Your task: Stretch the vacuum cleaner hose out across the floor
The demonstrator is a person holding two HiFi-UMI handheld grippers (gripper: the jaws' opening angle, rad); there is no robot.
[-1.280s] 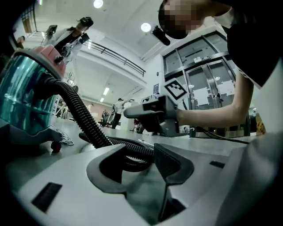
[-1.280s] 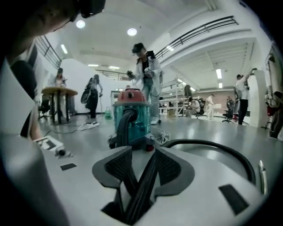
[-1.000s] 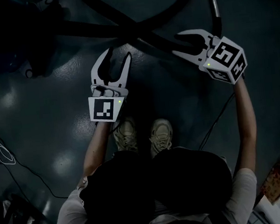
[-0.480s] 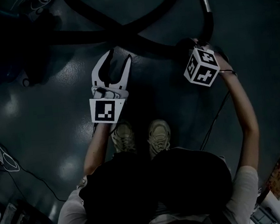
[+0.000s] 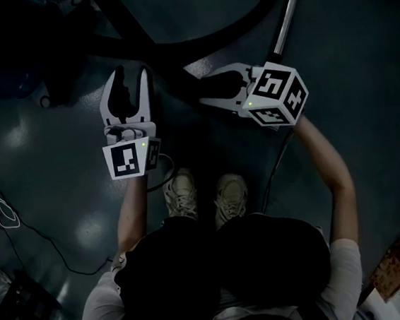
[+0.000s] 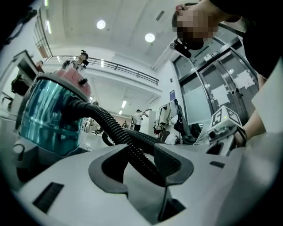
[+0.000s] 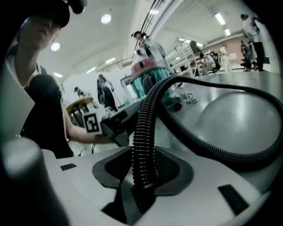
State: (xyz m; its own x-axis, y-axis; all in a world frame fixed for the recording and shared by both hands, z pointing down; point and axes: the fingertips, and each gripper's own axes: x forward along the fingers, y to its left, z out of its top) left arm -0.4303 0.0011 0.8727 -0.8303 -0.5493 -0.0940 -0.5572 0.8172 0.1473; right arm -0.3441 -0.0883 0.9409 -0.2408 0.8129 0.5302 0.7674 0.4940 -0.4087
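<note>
One wide stretch of dark, glossy floor (image 5: 63, 205) under a standing person. Vacuum cleaner (image 6: 53, 114), teal canister with a red top, sits ahead and to the left. Black ribbed hose (image 7: 141, 132) leaves the cleaner and loops over the floor in a broad arc; a silver wand (image 5: 287, 13) lies near the loop's right side. Left gripper (image 5: 129, 72) held level, jaws part-closed and pinching the hose. Right gripper (image 5: 203, 88) tilted downward, pointing toward the left one, jaws clamped on another stretch of hose. The grippers are near each other but not touching, just ahead of the shoes (image 5: 180, 193).
</note>
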